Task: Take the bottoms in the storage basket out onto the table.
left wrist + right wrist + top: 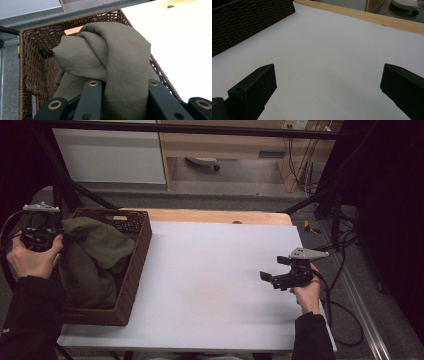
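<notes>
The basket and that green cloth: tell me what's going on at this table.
A person holds a two-jaw gripper in each hand. The left gripper has its jaws closed on a fold of the olive-green cloth, which is bunched up inside the brown wicker basket at the left end of the table. The right gripper is held over the bare white tabletop, its jaws wide apart and holding nothing. The cloth is not yet out of the basket.

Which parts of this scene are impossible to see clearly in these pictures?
- Basket floor, high view: covered by the olive cloth.
- Left hand-held gripper jaw tips, left gripper view: buried in the cloth.
- Cloth's lower part, left gripper view: cut off by the bottom edge.
</notes>
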{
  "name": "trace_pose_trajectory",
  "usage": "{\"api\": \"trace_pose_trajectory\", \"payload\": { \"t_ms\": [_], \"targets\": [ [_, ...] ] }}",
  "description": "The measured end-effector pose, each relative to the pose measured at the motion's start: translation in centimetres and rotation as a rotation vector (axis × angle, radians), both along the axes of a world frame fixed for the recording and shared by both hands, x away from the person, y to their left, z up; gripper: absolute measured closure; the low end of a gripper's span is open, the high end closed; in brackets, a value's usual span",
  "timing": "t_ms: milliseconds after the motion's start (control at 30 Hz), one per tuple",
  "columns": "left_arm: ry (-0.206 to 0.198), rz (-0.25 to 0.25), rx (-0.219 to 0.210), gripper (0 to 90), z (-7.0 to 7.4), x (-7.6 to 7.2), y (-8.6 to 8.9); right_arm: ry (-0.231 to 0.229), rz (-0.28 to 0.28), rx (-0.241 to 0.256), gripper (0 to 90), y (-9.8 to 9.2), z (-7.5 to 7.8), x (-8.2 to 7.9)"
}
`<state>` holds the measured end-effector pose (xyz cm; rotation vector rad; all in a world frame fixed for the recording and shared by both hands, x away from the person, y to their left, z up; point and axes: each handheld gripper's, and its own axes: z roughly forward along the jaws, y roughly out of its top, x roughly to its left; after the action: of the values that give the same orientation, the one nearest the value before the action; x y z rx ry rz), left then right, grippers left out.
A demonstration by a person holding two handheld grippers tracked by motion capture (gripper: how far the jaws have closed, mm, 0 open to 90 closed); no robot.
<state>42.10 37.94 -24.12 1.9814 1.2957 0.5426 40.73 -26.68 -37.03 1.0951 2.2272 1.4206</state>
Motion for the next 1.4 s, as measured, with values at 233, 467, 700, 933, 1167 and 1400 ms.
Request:
{"api": "trace_pose_trajectory", "payload": {
  "t_ms": [233, 467, 700, 933, 1167, 1400],
  "targets": [
    [-0.006, -0.001, 0.002, 77.6, 0.8, -0.1, 0.0, 0.000, 0.000, 0.004, 1.2, 0.0, 0.1, 0.0],
    [-0.011, 0.003, -0.006, 77.9, 1.4, -0.2, 0.1, 0.000, -0.001, 0.003, 1.2, 0.0, 0.1, 0.0],
    [-0.017, -0.005, -0.007, 78.0, 2.0, -0.4, 0.1, -0.004, 0.000, 0.003, 1.2, 0.0, 0.1, 0.0],
    [-0.022, -0.003, -0.006, 78.0, 2.6, -0.4, 0.1, -0.005, 0.002, 0.000, 1.2, -0.1, 0.1, -0.1],
    [-0.027, 0.003, -0.015, 78.0, 3.4, -0.3, 0.1, -0.006, 0.002, 0.000, 1.2, 0.0, 0.1, -0.1],
    [-0.038, 0.001, -0.017, 78.1, 4.3, -0.3, -0.2, -0.007, 0.003, 0.001, 1.1, 0.0, 0.2, -0.1]
  ]
}}
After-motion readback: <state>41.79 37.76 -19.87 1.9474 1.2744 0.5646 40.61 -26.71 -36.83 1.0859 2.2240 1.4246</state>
